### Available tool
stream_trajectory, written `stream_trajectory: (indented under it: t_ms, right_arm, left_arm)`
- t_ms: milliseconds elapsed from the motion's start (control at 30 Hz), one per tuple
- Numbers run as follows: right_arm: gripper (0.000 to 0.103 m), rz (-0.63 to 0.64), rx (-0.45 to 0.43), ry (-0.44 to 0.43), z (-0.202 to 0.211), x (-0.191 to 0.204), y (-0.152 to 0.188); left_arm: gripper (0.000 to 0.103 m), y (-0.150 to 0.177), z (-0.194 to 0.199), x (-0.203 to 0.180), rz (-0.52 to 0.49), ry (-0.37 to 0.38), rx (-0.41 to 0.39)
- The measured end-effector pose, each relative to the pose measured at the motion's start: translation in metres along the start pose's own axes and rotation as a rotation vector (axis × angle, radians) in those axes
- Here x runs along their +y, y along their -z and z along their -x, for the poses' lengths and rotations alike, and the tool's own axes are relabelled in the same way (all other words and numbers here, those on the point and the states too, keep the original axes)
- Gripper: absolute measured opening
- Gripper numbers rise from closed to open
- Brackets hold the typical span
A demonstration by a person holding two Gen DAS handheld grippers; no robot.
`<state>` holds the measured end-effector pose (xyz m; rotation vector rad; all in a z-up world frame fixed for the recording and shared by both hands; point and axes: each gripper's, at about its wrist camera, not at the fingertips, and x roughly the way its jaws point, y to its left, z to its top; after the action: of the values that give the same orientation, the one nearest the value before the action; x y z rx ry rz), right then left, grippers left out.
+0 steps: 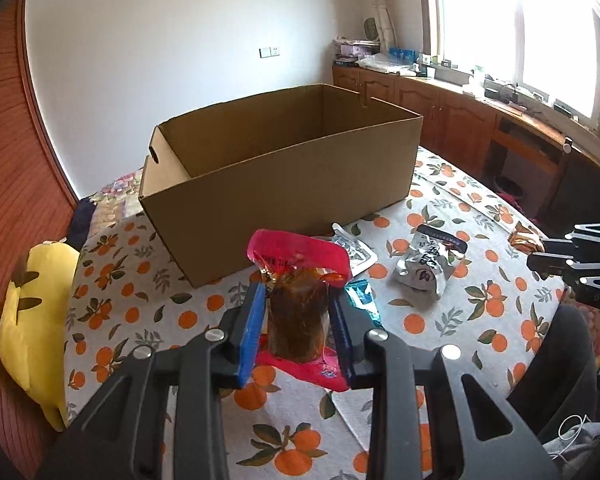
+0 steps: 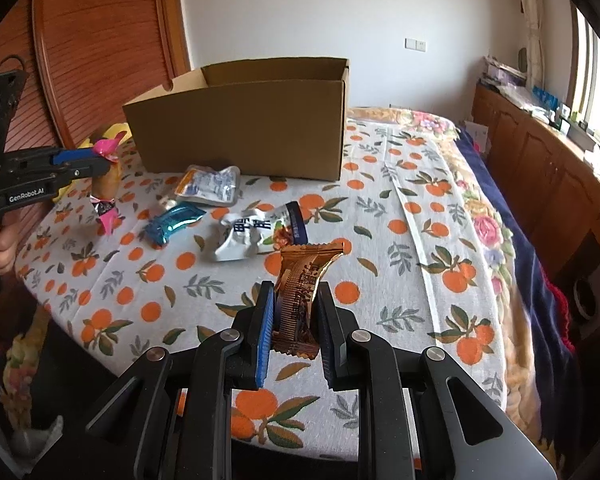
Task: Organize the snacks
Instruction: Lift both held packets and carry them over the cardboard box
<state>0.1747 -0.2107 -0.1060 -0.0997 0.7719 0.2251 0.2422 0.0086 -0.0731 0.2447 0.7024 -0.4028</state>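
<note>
My left gripper (image 1: 298, 288) is shut on a pink-ended packet (image 1: 298, 320) of brown snack and holds it upright above the orange-print cloth. In the right wrist view the left gripper (image 2: 104, 160) is at the far left with the same packet (image 2: 106, 196). My right gripper (image 2: 296, 285) is shut on a bronze wrapper (image 2: 302, 280); the right gripper (image 1: 537, 252) also shows at the right edge of the left wrist view. An open cardboard box (image 1: 284, 184) (image 2: 240, 128) stands beyond both. Loose on the cloth lie a silver-white packet (image 2: 256, 232), a blue packet (image 2: 172, 222) and a white pouch (image 2: 208, 184).
A yellow plush toy (image 1: 32, 320) lies at the cloth's left edge beside a wooden door (image 1: 12, 160). Wooden cabinets (image 1: 460, 120) with clutter on top run under the window on the right. A floral blanket (image 2: 496, 232) hangs off the right side.
</note>
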Motion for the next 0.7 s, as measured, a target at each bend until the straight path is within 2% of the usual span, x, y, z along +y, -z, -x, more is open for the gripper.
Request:
stream_trajectory:
  t_ms: [133, 300, 700]
  right_arm:
    - [0.018, 0.002, -0.012, -0.001, 0.004, 0.001, -0.004]
    - [0.018, 0.004, -0.024, -0.018, 0.006, 0.002, -0.012]
    - [0.018, 0.056, -0.084, -0.043, 0.006, 0.007, -0.057]
  left_arm:
    - [0.030, -0.001, 0.003, 0.000, 0.010, 0.002, -0.008]
    - [0.030, -0.011, 0.018, 0.005, 0.035, -0.001, -0.062]
    - [0.030, -0.045, 0.024, 0.015, 0.095, 0.010, -0.157]
